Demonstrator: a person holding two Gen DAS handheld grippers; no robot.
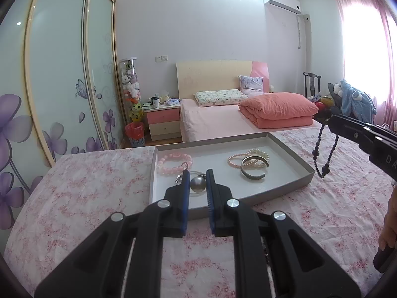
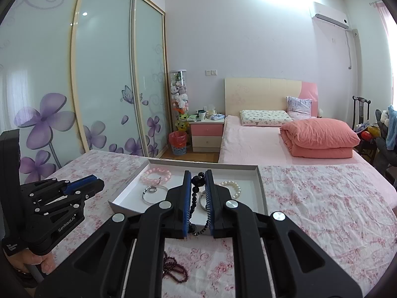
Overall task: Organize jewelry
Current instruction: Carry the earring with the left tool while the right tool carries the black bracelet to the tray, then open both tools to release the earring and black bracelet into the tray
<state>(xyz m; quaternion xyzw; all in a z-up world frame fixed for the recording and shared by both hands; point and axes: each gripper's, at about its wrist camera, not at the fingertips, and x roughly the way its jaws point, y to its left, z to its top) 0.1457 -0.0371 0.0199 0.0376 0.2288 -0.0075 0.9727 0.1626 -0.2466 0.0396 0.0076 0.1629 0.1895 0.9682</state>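
Note:
A shallow grey tray lies on the floral tablecloth. It holds a pink bead bracelet, a pearl bracelet, a silver bangle and a ring with a round silver pendant. My left gripper hovers open at the tray's near edge, empty. My right gripper is shut on a dark bead necklace, which hangs in the air to the right of the tray in the left wrist view. A dark red bead strand lies on the cloth under the right gripper.
A bed with a folded coral quilt stands beyond the table. A wardrobe with flower-print doors runs along the left. A nightstand and red bin stand by the bed. A hand holds the left gripper.

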